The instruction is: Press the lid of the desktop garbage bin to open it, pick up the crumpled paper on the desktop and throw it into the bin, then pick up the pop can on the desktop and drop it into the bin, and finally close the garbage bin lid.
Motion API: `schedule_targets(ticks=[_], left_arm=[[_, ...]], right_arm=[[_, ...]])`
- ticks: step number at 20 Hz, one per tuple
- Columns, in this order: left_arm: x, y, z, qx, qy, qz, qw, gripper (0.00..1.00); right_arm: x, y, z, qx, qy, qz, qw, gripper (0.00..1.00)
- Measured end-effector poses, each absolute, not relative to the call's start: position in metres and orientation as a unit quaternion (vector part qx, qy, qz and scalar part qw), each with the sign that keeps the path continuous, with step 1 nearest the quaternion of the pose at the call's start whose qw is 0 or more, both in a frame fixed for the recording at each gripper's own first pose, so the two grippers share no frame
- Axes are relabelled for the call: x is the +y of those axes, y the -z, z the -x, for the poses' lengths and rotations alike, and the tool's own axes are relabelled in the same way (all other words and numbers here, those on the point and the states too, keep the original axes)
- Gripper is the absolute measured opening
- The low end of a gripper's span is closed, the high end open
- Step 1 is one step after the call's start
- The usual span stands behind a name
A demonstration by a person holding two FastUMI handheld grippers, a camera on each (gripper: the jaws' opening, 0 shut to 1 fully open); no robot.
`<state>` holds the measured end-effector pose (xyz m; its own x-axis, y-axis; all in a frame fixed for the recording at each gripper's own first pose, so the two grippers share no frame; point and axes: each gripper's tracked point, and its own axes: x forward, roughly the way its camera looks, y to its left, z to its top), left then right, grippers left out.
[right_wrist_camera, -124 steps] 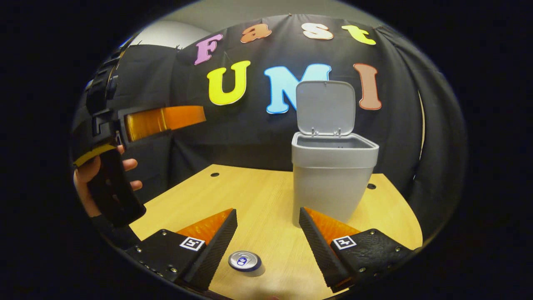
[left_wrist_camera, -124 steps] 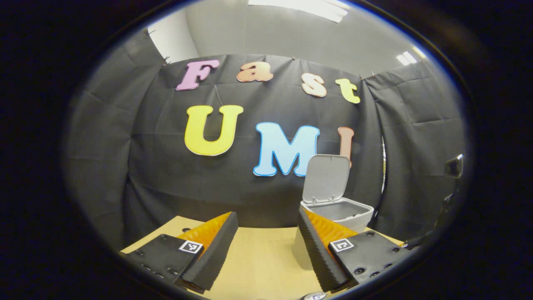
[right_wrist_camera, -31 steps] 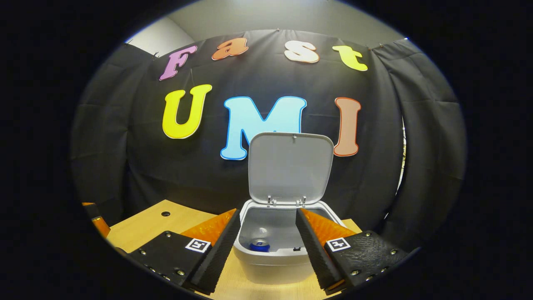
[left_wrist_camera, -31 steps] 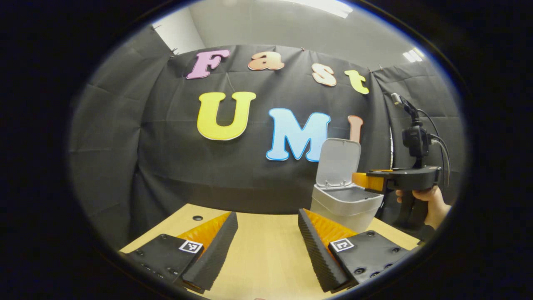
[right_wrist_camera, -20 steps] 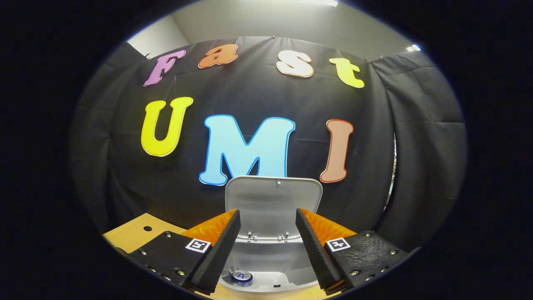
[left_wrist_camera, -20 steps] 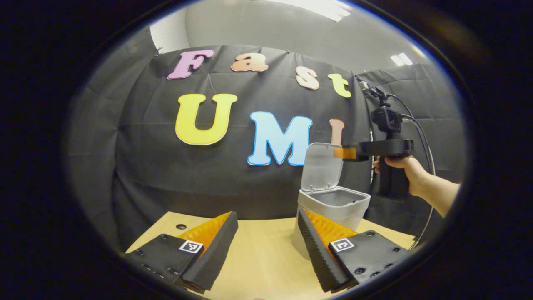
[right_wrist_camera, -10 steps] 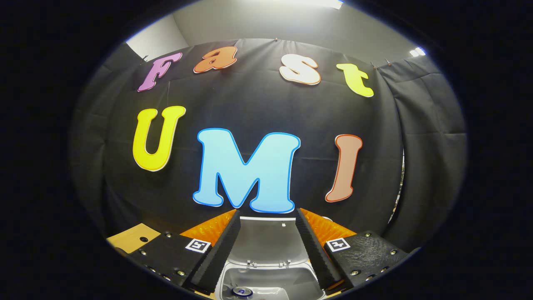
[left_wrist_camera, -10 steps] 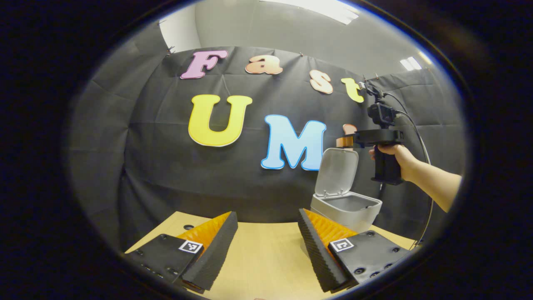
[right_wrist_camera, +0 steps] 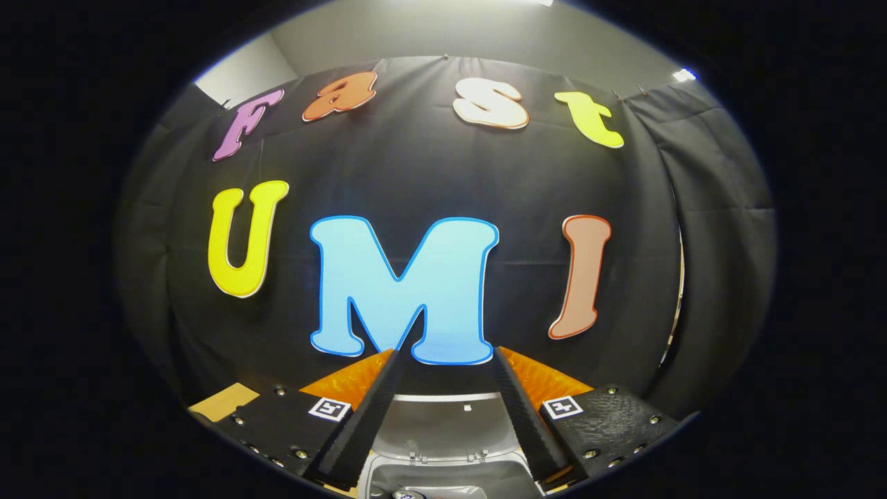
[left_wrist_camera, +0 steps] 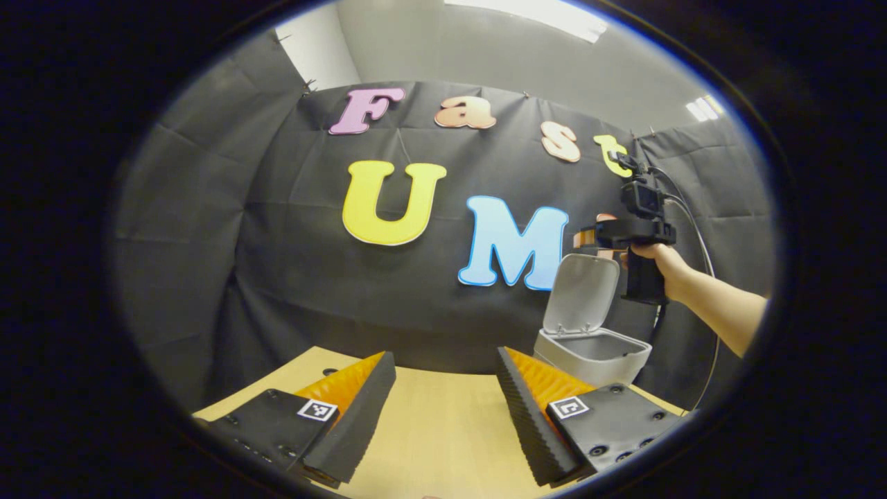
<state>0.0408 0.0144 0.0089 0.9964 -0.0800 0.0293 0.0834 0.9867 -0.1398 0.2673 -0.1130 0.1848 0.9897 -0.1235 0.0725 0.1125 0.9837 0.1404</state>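
At the right of the left gripper view, the garbage bin [left_wrist_camera: 592, 353] stands on the worktop [left_wrist_camera: 429, 430] with its lid [left_wrist_camera: 581, 294] raised upright. The right tool [left_wrist_camera: 585, 238] hovers above the lid's top edge, released and empty. The left tool [left_wrist_camera: 443, 409] sits released at lower centre, and the pop can [right_wrist_camera: 405, 494] lies inside the bin at the bottom of the right gripper view.

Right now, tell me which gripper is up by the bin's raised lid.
The right gripper, held in a hand above the lid; the left gripper sits low over the table.
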Motion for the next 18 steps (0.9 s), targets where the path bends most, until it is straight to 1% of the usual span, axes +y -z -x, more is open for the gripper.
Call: schedule_targets(ticks=[1, 5, 6, 7, 12, 13, 14, 18], left_arm=[[0.016, -0.01, -0.041, -0.012, 0.036, 0.07, 0.997, 0.94], [0.011, -0.008, -0.036, -0.011, 0.03, 0.064, 0.997, 0.95], [0.009, -0.006, -0.035, -0.011, 0.03, 0.061, 0.998, 0.95], [0.006, -0.008, -0.034, -0.011, 0.032, 0.056, 0.998, 0.95], [-0.019, -0.008, -0.031, -0.014, 0.051, 0.043, 0.998, 0.95], [-0.024, -0.006, -0.03, -0.012, 0.056, 0.045, 0.997, 0.95], [-0.028, -0.005, -0.028, -0.011, 0.059, 0.047, 0.997, 0.95], [-0.034, -0.008, -0.025, -0.014, 0.064, 0.046, 0.997, 0.95]], right_arm=[[-0.114, -0.18, -0.268, -0.031, 0.061, -0.073, 0.995, 0.86], [-0.111, -0.173, -0.262, -0.018, 0.046, -0.088, 0.995, 0.86], [-0.112, -0.173, -0.26, -0.02, 0.044, -0.091, 0.995, 0.84], [-0.111, -0.171, -0.257, -0.02, 0.041, -0.092, 0.995, 0.87], [-0.108, -0.161, -0.23, -0.031, 0.033, -0.086, 0.995, 0.87], [-0.107, -0.158, -0.224, -0.032, 0.031, -0.086, 0.995, 0.84], [-0.106, -0.154, -0.219, -0.034, 0.028, -0.085, 0.995, 0.86], [-0.104, -0.139, -0.201, -0.031, 0.016, -0.091, 0.995, 0.87]])
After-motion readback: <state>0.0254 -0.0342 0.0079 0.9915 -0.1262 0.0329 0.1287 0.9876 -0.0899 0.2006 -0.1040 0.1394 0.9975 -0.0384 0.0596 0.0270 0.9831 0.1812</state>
